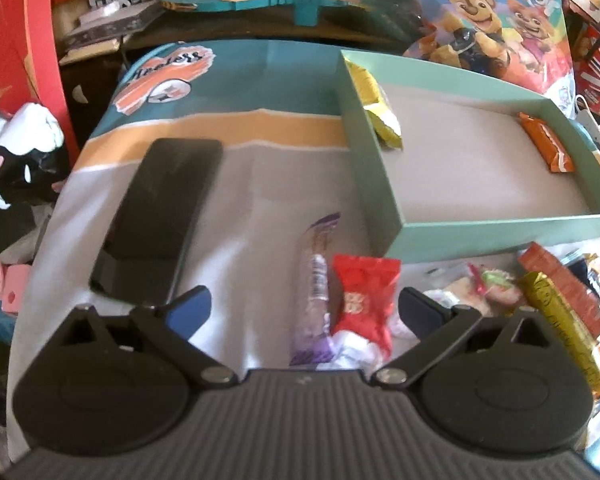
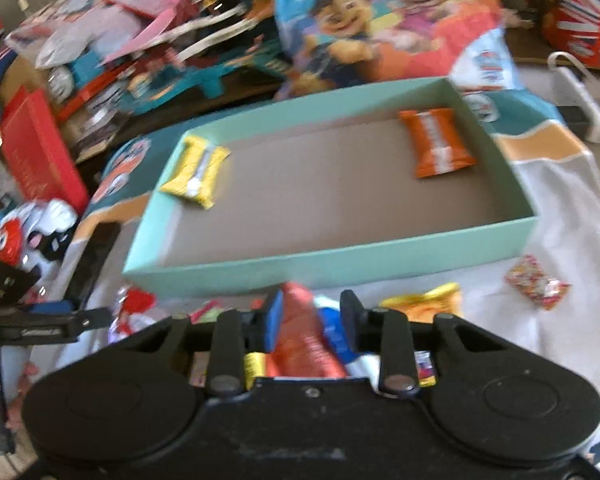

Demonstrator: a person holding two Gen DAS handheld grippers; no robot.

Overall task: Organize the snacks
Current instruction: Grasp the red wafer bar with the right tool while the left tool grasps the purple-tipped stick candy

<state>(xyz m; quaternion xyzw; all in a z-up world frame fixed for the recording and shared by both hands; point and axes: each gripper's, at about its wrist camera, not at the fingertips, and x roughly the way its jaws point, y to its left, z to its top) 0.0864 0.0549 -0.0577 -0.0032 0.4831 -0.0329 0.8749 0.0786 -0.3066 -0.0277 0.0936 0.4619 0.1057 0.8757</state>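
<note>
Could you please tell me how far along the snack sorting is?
Early. Done: a yellow pack and an orange pack lie in the box. In hand: the right gripper straddles an orange-red pack; the left gripper is open over a red candy. Left: the loose pile.

A black phone (image 1: 156, 220) lies on a printed cloth (image 1: 236, 80), a cartoon-dog bag (image 2: 384, 20) and stacked toy boxes (image 2: 148, 40) behind.

snacks, some boxed, some loose
mint-green box (image 2: 328, 268) holds a yellow packet (image 2: 194, 172) and an orange packet (image 2: 440, 144) at opposite ends; a red candy (image 1: 364, 300) and a purple-ended clear tube (image 1: 314, 292) lie outside.
</note>
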